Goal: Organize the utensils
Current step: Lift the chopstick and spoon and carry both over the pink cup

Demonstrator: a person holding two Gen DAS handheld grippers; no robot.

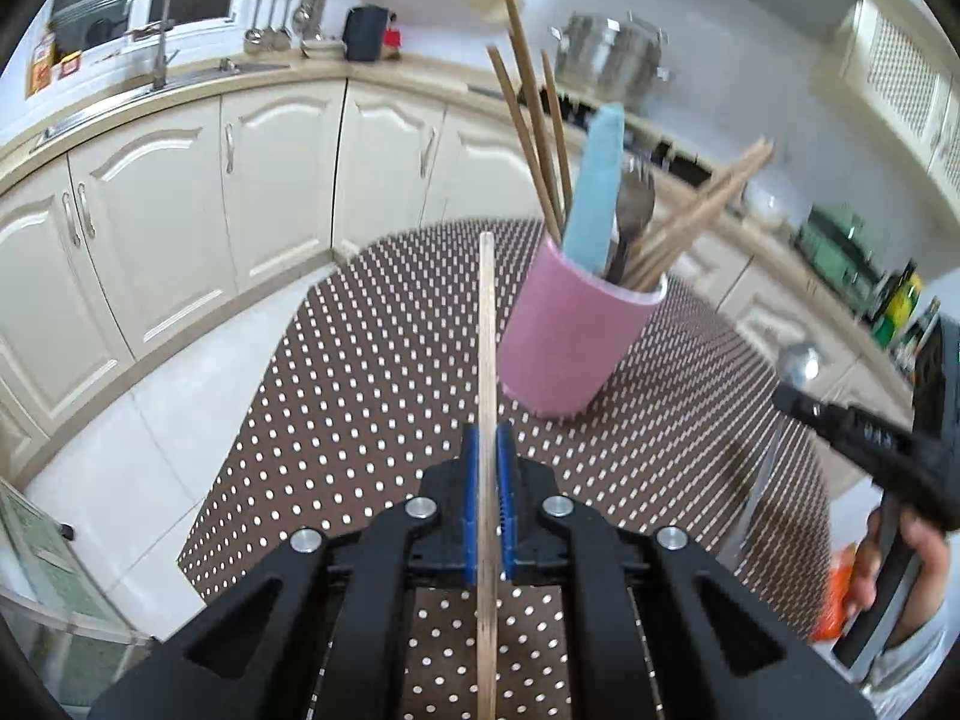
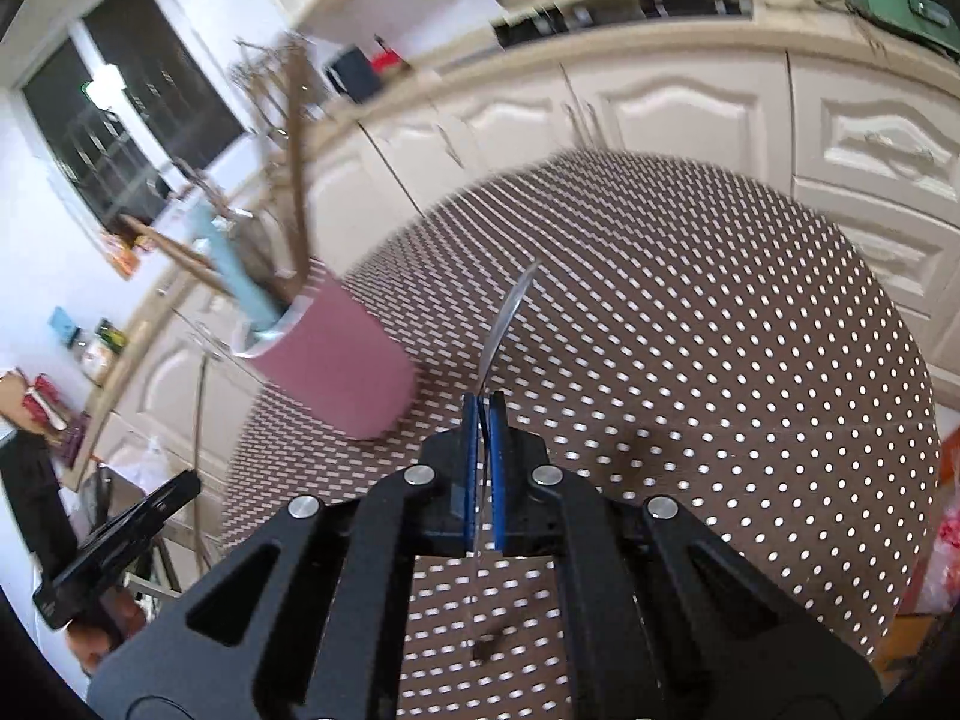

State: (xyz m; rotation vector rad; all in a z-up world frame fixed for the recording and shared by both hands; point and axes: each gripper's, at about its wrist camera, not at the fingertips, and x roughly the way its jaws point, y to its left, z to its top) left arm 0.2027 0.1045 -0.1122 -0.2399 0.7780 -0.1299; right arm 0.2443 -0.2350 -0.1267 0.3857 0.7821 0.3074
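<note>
- One pink cup [image 1: 570, 342] holding about seven chopsticks [image 1: 528, 114]
- Left gripper [image 1: 488, 450] clamps one chopstick [image 1: 487, 324]
- Right gripper [image 2: 482, 414] clamps one metal utensil [image 2: 504, 324]
- No legible writing

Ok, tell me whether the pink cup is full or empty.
Partly full: the pink cup stands upright on the table, holding chopsticks, a blue-handled utensil and a metal utensil.

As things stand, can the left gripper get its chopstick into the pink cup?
Probably yes. The left gripper holds the chopstick just short of the pink cup, with nothing between. The cup is crowded with utensils, but gaps show at its rim.
</note>
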